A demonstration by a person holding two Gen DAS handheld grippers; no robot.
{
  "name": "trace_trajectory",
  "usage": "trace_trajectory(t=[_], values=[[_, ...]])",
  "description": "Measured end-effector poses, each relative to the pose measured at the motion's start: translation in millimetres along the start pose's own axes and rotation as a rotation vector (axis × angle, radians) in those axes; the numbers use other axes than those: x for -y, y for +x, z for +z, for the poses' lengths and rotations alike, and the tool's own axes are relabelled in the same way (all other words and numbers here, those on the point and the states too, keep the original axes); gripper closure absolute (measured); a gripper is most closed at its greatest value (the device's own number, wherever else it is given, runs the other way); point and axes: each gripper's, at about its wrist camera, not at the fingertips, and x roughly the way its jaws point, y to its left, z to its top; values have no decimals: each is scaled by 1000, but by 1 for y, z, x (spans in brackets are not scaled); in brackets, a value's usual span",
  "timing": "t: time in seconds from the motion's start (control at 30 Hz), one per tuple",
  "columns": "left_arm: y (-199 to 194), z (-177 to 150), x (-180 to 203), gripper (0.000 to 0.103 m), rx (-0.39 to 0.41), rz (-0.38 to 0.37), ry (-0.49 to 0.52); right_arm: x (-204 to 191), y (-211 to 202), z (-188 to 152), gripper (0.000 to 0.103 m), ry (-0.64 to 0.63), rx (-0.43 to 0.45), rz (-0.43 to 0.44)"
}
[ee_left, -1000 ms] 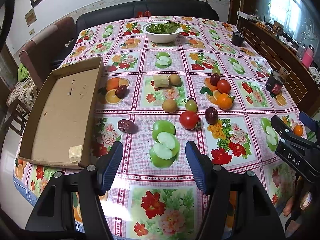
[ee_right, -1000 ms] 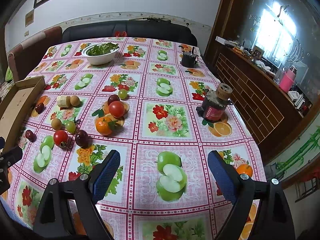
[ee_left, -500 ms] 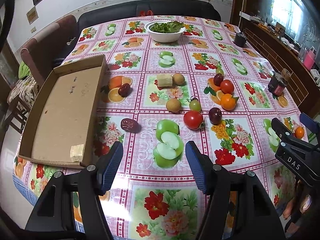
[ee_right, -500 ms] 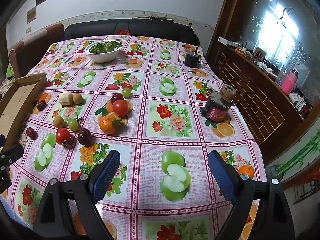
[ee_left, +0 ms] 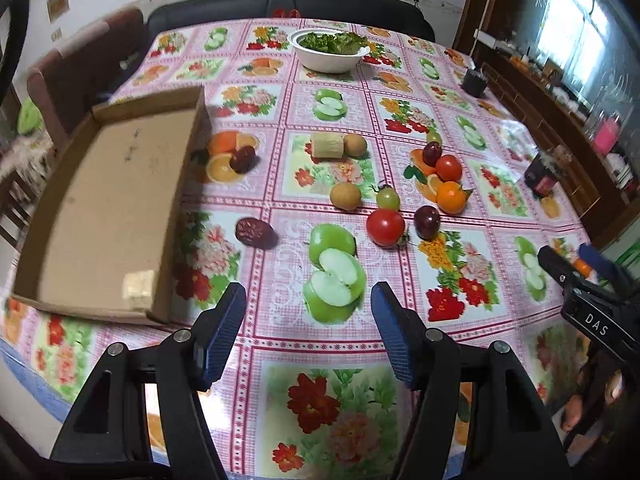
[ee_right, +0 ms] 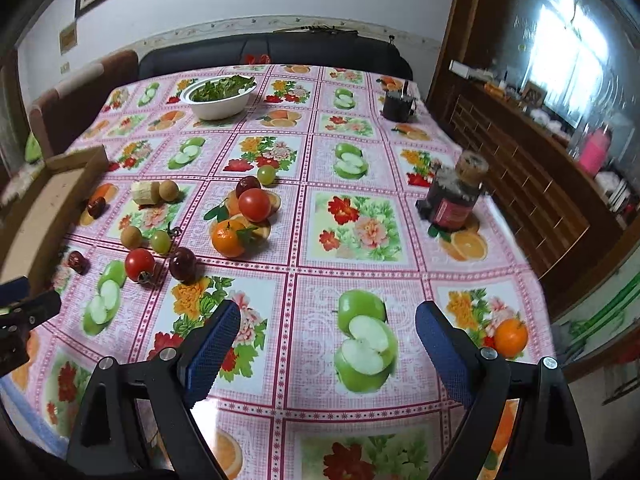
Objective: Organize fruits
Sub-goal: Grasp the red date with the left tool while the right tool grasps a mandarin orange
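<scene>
Loose fruit lies on the fruit-print tablecloth: a red tomato (ee_left: 385, 227), a dark plum (ee_left: 427, 216), a green tomato (ee_left: 387, 199), a brown kiwi (ee_left: 345, 196), an orange (ee_left: 451, 197), two dark dates (ee_left: 253, 231) (ee_left: 243, 159) and a pale banana piece (ee_left: 328, 145). The cardboard tray (ee_left: 102, 196) at the left holds one pale chunk (ee_left: 138, 285). My left gripper (ee_left: 304, 322) hovers open over the near table edge, short of the fruit. My right gripper (ee_right: 328, 340) is open too, to the right of the fruit, where the orange (ee_right: 228, 237) and tomato (ee_right: 139, 264) show.
A white bowl of greens (ee_left: 329, 53) stands at the far end, a dark cup (ee_right: 397, 105) at the far right, and a dark jar (ee_right: 454, 200) near the right edge. A sofa and a chair (ee_left: 86, 68) border the table; a wooden cabinet runs along the right.
Both grippers have drifted slightly forward and tilted, so the table sits a little lower in view. Nothing on the table has moved; both grippers stay open.
</scene>
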Motion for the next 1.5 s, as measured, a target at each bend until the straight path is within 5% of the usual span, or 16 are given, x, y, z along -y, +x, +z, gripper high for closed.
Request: trace_trajectory(t=[0.2,0.37,0.47,0.77,0.87,1.13,1.33,1.4,1.47,1.5], values=[[14,-4,-8,39,-54,-140,-27,8,9,-3,19,28,1,138],[31,1,-5,39,-81,-160,-32,-10,25,6,24,-3,-28,213],[35,8,-13,39,-86,-186,-61,-20,37,18,36,-16,-42,239],[53,27,-42,39,-58,-93,-64,-31,61,34,36,-24,-60,272],[67,33,-44,39,-69,-65,-69,-33,73,37,43,-17,-84,283],[82,45,-38,39,-41,61,24,-38,95,45,49,-11,-108,297],[89,47,-36,56,-22,84,83,-46,108,49,54,-7,-123,326],[87,47,-41,73,-19,86,74,-51,113,49,54,-7,-131,333],[83,48,-49,76,-14,53,54,-54,113,50,55,-12,-118,319],[81,47,-50,76,-16,34,42,-54,113,50,69,-9,-115,339]])
